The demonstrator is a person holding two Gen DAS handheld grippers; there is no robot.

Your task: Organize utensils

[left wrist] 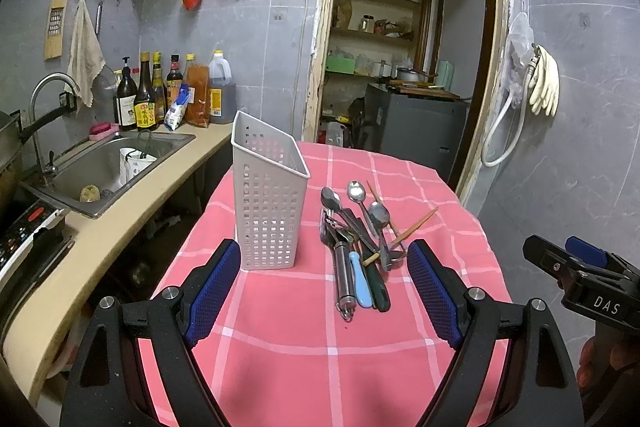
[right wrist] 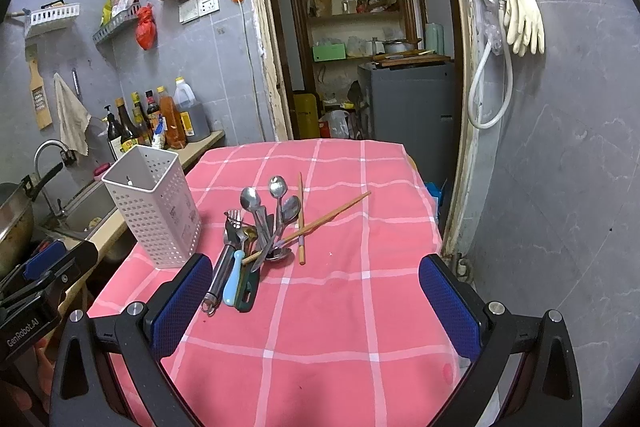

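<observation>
A bench draped in a pink checked cloth (right wrist: 320, 327) carries everything here. Toward its left edge stands a white perforated utensil holder (left wrist: 270, 203), upright and empty as far as its open top shows in the right wrist view. Just beside it, toward the middle of the bench, lies a loose heap of utensils (left wrist: 358, 247), apart from the holder.

In the heap, three metal spoons (right wrist: 272, 203) fan out with their bowls pointing to the far edge. A fork (right wrist: 234, 223) lies on the holder's side of the pile. Three handles point to the near edge, side by side: a steel-handled tool (right wrist: 219, 277), a light blue handle (right wrist: 232, 283) and a dark green handle (right wrist: 247, 291). Two wooden chopsticks (right wrist: 320, 221) cross each other on the right side of the heap, one running out toward the right edge of the bench, the other lying nearly straight front to back.

The left gripper (left wrist: 324, 287) hangs over the near edge with its blue-padded fingers (left wrist: 214, 291) spread wide, holding nothing; the holder and the heap show between them. The right gripper (right wrist: 316, 303) is also over the near edge, its fingers (right wrist: 448, 307) wide apart and empty, the heap close to its left finger
</observation>
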